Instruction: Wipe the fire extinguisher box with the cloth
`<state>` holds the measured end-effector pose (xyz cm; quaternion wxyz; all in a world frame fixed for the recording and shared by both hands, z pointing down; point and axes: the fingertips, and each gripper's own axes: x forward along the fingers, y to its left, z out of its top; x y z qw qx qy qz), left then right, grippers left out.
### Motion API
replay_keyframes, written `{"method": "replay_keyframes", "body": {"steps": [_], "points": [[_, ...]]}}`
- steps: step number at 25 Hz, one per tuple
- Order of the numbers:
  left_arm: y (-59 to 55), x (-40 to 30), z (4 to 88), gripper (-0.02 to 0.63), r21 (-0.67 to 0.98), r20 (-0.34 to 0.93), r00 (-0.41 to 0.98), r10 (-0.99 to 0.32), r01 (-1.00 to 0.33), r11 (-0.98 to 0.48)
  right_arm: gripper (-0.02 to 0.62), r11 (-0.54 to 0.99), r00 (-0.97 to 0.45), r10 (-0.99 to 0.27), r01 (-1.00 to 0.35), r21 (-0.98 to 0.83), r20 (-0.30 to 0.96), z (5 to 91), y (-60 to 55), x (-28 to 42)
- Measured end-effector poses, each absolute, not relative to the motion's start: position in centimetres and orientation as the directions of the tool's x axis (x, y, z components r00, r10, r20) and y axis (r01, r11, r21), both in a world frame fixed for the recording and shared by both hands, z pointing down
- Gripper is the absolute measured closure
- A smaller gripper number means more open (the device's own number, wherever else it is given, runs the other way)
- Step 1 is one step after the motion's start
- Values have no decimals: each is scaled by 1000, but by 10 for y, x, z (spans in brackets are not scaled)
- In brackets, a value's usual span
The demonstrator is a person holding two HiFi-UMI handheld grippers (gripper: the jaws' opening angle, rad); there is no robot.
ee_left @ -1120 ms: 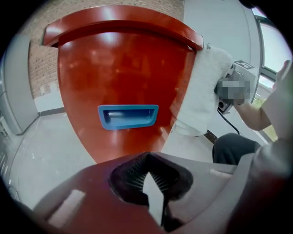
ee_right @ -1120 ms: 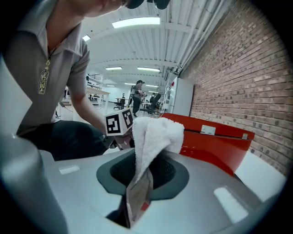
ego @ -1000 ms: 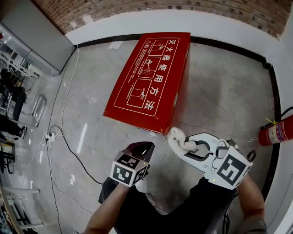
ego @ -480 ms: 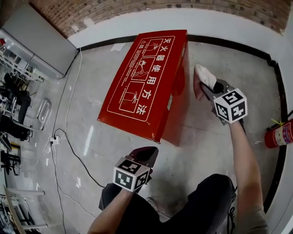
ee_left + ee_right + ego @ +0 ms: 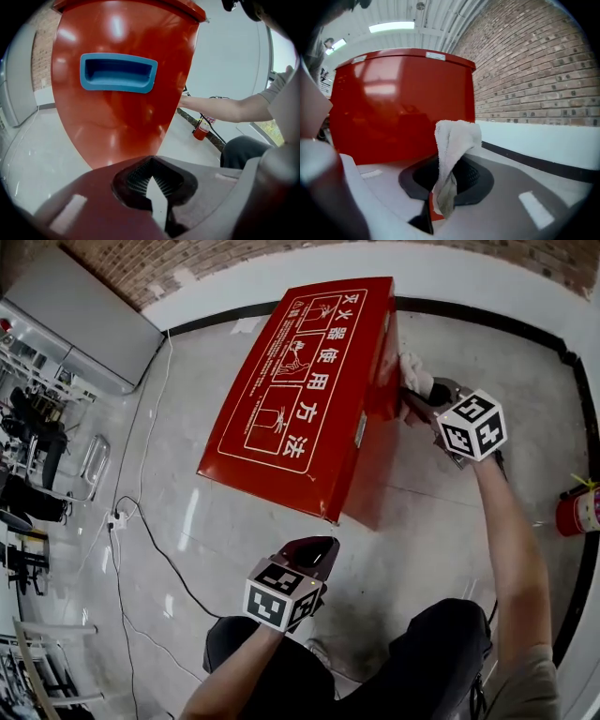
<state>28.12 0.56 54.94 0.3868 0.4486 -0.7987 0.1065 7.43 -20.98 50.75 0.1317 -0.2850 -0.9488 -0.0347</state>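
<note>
Nearest the person, above the dark trouser leg, the left hand-held gripper (image 5: 309, 547) hangs low over the grey floor (image 5: 441, 521). Its jaws are drawn together at the tips with nothing between them. It points at the near end face of the fire extinguisher box (image 5: 300, 381), where a blue recessed handle (image 5: 118, 72) sits. It stands apart from that face and touches nothing.

The red box rests on the floor, and its long axis runs away from the person toward the far wall, leaning a little to the right. Its printed top panel faces up.

Further out, the right arm reaches along the box's right flank. There the right hand-held gripper (image 5: 424, 395) has its jaws pinched on a white cloth (image 5: 455, 140), and a bunched fold stands up past the tips. The red side panel lies directly ahead of those jaws and to their left in the head view. The cloth is at that panel near the box's far end, either touching it or just beside it, but actual contact cannot be confirmed.

So the right hand is the nearer one for wiping. In my judgement the stroke would run along the long axis, back toward the person along that side.

Well off to the right a red fire extinguisher (image 5: 574, 512) lies by the black skirting. Beyond the box are the white wall base and brick.
</note>
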Motion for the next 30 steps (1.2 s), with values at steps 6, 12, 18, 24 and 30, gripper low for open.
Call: {"method": "replay_keyframes", "body": {"steps": [6, 12, 18, 24, 30], "points": [[2, 290, 566, 606, 188, 726, -275, -630, -802, 567, 503, 665, -646, 708, 746, 40, 284, 516, -138, 175], [3, 288, 576, 606, 189, 734, -285, -617, -786, 588, 503, 535, -525, 812, 844, 32, 255, 500, -80, 260], [-3, 292, 588, 606, 184, 757, -272, -594, -784, 593, 503, 358, -353, 908, 933, 20, 225, 498, -40, 317], [-14, 299, 594, 606, 172, 772, -275, -573, -777, 605, 503, 522, -500, 844, 849, -86, 193, 527, -107, 284], [-35, 307, 611, 606, 171, 794, -243, -557, -790, 589, 503, 848, -800, 510, 530, -25, 316, 582, -213, 154]]}}
